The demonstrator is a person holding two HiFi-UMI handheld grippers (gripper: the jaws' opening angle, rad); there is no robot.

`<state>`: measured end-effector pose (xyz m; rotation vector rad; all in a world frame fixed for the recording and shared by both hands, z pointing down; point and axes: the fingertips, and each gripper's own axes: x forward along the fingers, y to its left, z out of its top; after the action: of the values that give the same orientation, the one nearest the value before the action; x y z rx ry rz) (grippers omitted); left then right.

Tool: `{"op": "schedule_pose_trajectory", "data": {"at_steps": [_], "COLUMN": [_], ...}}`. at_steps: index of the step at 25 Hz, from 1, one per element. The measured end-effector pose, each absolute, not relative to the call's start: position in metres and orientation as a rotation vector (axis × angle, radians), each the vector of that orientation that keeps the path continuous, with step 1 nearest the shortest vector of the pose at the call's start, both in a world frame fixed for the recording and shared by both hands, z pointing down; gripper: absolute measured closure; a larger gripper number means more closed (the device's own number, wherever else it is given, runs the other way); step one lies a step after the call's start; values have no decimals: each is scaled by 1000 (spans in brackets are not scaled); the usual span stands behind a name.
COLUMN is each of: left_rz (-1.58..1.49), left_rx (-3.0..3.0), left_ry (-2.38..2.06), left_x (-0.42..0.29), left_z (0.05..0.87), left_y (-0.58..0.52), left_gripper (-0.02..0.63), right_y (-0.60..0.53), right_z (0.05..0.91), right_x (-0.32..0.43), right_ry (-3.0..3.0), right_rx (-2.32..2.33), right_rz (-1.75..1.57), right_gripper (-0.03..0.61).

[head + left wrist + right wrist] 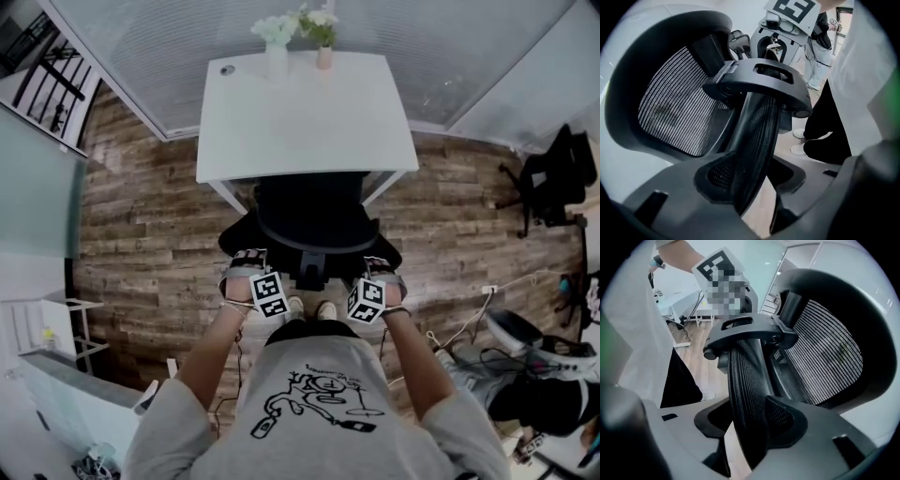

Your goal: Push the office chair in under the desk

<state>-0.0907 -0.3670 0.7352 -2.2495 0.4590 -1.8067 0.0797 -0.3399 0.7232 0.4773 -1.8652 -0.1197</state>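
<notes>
Office chair (314, 230) black, backrest a fine black mesh weave; desk (305, 117) plain white. Floor (141, 216) brown wood planks with streaky mixed tones. Shirt (314, 394) grey with a black line drawing on it, flowers (277, 28) white with green leaves.

The desk (309, 122) top covers the seat and front of the office chair (314, 220) — wheels can't be seen either. That small round thing (227, 69) near the desk's back corner — too tiny to tell.
</notes>
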Motion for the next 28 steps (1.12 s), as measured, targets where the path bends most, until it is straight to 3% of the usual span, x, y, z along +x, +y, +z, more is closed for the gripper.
{"op": "schedule_pose_trajectory", "data": {"at_steps": [11,15,18,21,28], "left_rz": [-1667,-1511,-1300,-997,-432], "left_rx": [-2475,-2602,-2724,-2840,-3056], "left_ry": [701,864,997,1102,1213], "left_x": [-85,-79,-68,-56,-29], "left_z": [693,656,615,566,469], "left_y": [-343,-344,-350,-351,-347], "left_gripper": [415,465,482,582,595], "right_y": [-325,-331,-345,-356,-349], "right_z": [691,654,613,568,473], "right_x": [89,82,77,78,63], "right_ry": [-1959,-2098,-2227,-2349,-2613], "right_rx": [536,656,797,950,1057], "right_rz": [-3,105,170,232,347], "right_gripper": [368,373,394,453,467]}}
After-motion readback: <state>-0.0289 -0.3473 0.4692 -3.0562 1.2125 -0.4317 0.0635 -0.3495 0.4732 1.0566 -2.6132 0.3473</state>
